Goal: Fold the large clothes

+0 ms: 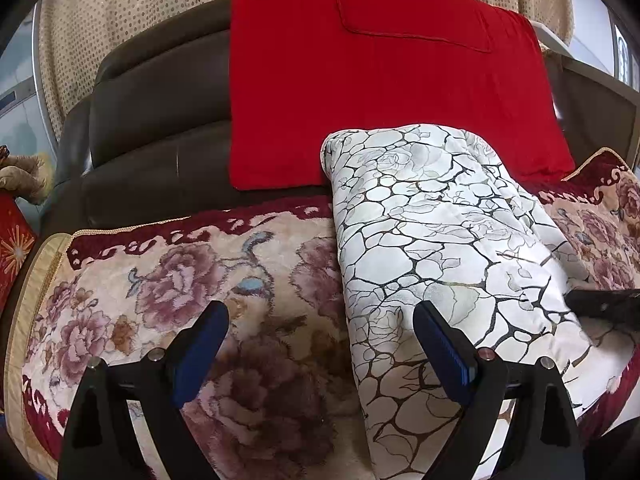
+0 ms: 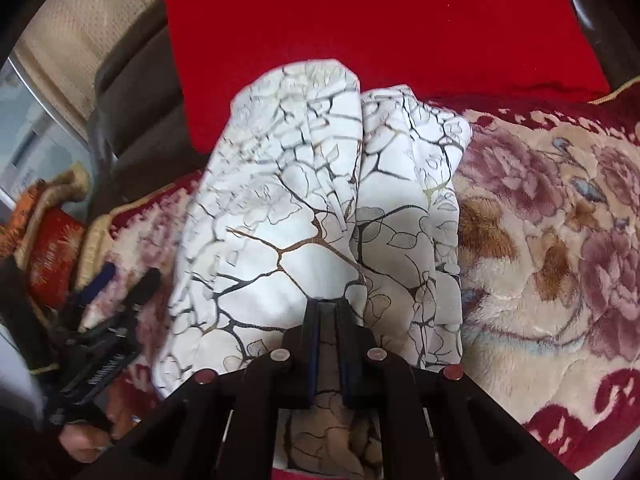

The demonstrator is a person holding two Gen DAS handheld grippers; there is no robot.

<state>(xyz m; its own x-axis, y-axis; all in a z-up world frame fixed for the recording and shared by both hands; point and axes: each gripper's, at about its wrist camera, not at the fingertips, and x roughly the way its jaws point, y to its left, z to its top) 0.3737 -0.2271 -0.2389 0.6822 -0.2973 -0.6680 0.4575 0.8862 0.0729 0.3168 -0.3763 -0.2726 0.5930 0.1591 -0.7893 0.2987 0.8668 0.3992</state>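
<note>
A white cloth with a black and gold crackle pattern (image 1: 432, 240) lies folded in a long strip on the floral sofa cover (image 1: 160, 280). My left gripper (image 1: 320, 344) is open and empty, its right finger over the cloth's left edge and its left finger over the sofa cover. My right gripper (image 2: 329, 308) is shut on the near edge of the cloth (image 2: 288, 200) and lifts a fold of it. The left gripper also shows blurred at the left of the right wrist view (image 2: 120, 284).
A red blanket (image 1: 380, 80) hangs over the dark leather sofa back (image 1: 160, 112). Beige dotted curtains (image 1: 120, 8) hang behind. A red and gold cushion (image 2: 52, 256) sits at the sofa's left end. The floral cover spreads to the right of the cloth (image 2: 552, 240).
</note>
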